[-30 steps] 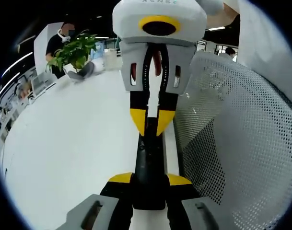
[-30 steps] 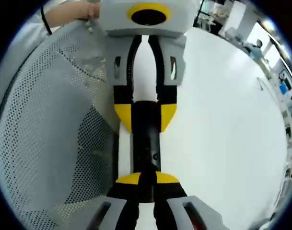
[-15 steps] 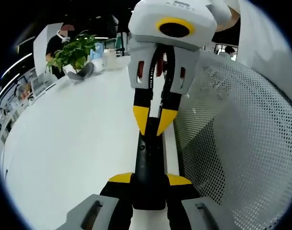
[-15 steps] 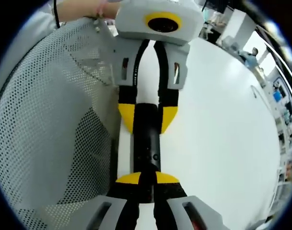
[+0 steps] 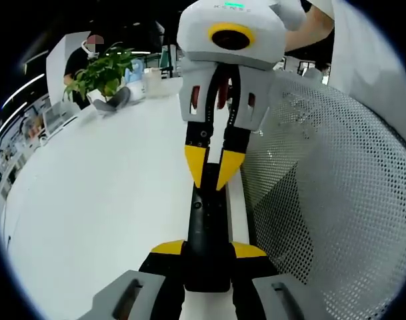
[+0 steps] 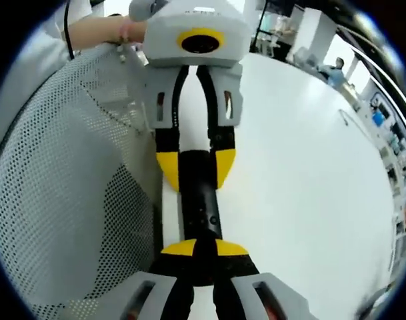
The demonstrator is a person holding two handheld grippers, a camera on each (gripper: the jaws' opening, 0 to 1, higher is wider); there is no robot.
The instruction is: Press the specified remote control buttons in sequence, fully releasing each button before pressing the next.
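Left gripper clamps the near end of the black remote control over the white table, while the right gripper, tips closed, bears on its top; it looks light, rigid and slick, best pinched across its narrow sides

White table, mesh chair beside it (office behind, potted plant).

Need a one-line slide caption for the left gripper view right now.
Left gripper grips the black remote over the white table; right gripper poised, jaws nearly closed, above its far end.
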